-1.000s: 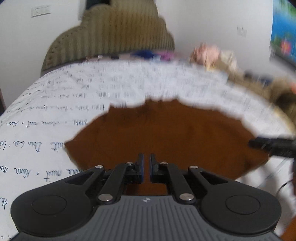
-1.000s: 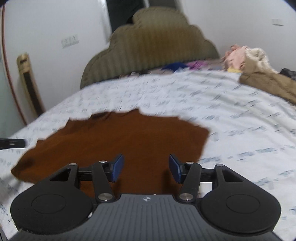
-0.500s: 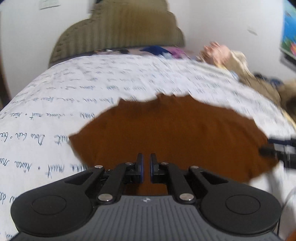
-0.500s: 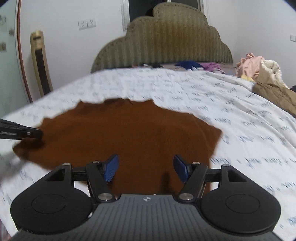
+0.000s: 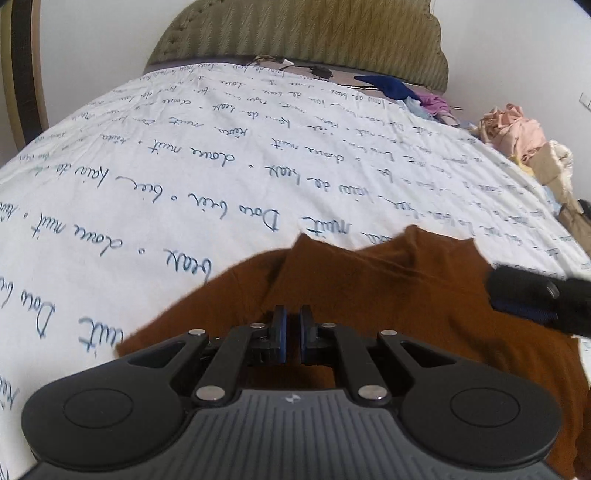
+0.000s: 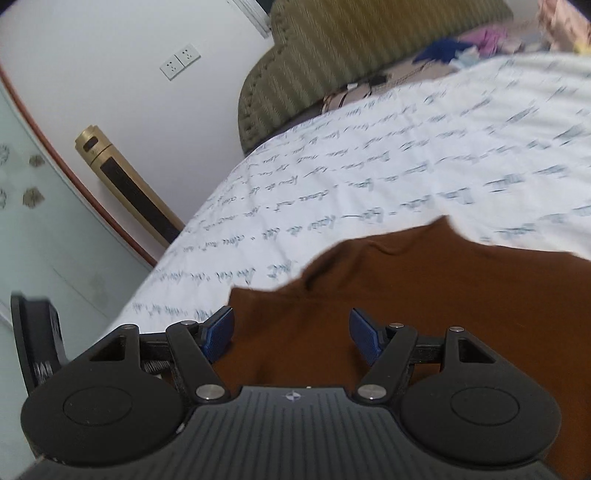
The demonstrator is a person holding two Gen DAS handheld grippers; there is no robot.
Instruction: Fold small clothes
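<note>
From my remote station, the brown garment point(image 5: 388, 295) lies on the bed sheet point(image 5: 221, 166), directly under both grippers. Its near edge is hidden behind each gripper body, and the right side is cut off by the frame in both views, so I cannot make out what kind of garment it is.

The left gripper point(image 5: 291, 334) has its 2 blue pads drawn together with only a thin slit between them. I see no fabric pinched in that slit; the pads sit over the cloth, but contact with it cannot be confirmed.

The right gripper point(image 6: 291, 334) has its jaws spread and opening. The brown cloth shows between the blue pads, and neither pad presses on it. In the left wrist view, this gripper enters from the right edge as a blurred black shape over the garment.

The right wrist view is motion-blurred across the far sheet. A black part at its left edge is cut off and carries pale lettering I cannot read.

Writing: the sheet is printed all over with blue cursive script, seen inverted and not dependably legible. Each gripper body bears a small pale emblem, without readable text.

By the headboard point(image 5: 295, 33), a pile of clothes point(image 5: 517, 133) sits at the bed's right side, partly cropped. A 2-socket wall plate point(image 6: 180, 61) is visible.
</note>
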